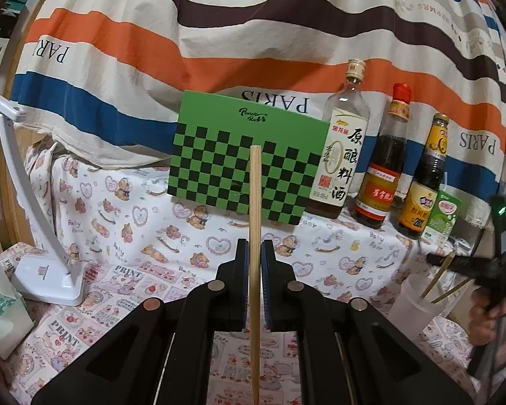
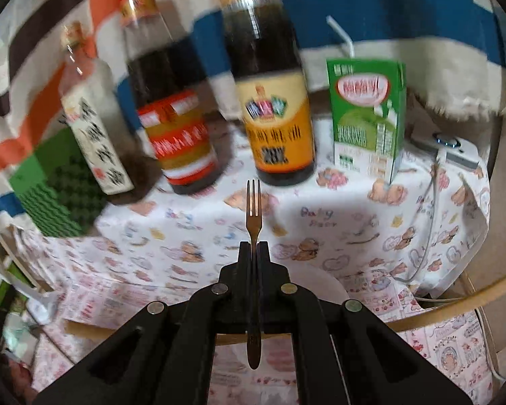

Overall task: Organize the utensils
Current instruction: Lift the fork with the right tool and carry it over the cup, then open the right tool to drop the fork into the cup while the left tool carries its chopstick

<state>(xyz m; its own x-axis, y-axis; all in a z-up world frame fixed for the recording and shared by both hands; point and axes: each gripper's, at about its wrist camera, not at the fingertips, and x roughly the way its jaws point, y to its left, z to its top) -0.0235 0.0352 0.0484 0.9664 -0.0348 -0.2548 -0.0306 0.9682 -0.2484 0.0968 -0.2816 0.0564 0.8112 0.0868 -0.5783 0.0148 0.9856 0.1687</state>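
My left gripper is shut on a pale wooden chopstick that stands upright between the pads, above the printed tablecloth. My right gripper is shut on a small metal fork, tines pointing away, handle hanging down behind the jaws. In the left wrist view the right gripper shows at the far right, just above a frosted plastic cup that holds two chopsticks. The cup's rim shows just under my right gripper.
A green checkered board leans at the back. Three sauce bottles and a green drink carton stand beside it. A white desk lamp is at the left, a pale bag at the left edge. A cable and a white device lie at the right.
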